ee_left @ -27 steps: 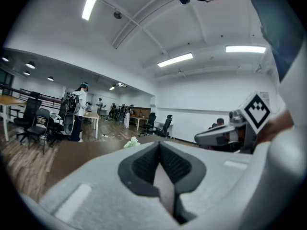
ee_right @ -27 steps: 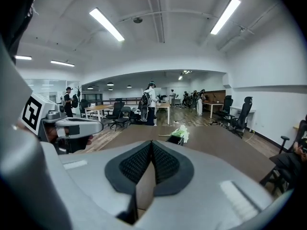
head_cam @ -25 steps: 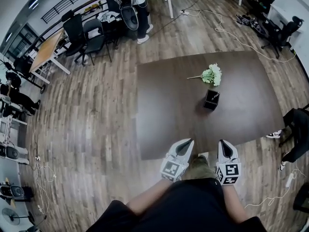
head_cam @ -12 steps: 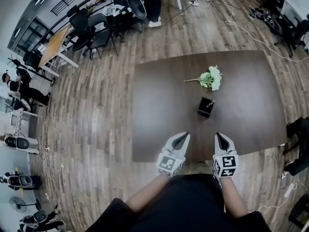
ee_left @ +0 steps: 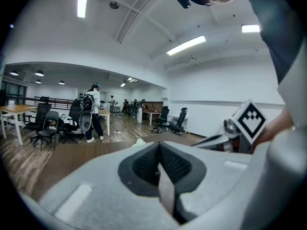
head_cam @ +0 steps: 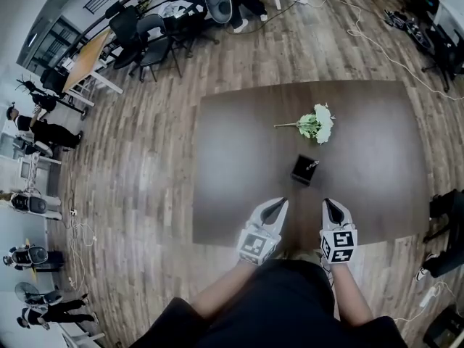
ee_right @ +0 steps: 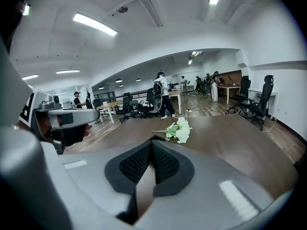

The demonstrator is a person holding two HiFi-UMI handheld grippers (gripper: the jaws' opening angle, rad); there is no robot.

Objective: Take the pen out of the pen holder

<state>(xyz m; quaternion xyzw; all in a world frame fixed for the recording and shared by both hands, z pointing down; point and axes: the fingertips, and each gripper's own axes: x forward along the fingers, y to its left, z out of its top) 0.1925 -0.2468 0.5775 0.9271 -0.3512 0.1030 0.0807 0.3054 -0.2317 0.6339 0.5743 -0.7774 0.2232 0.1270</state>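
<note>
While right gripper (head_cam: 328,204) hangs closed, pen holder (head_cam: 303,170) stands ahead.

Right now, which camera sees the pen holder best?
The head view. It looks down on the whole pen holder standing on the table, with the pen poking out. The right gripper view shows at most a dark sliver of it above the jaws. The left gripper view shows none of it.

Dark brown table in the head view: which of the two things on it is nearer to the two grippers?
The black square pen holder. It stands on the near half of the table, while the bunch of white flowers lies beyond it, farther away.
</note>
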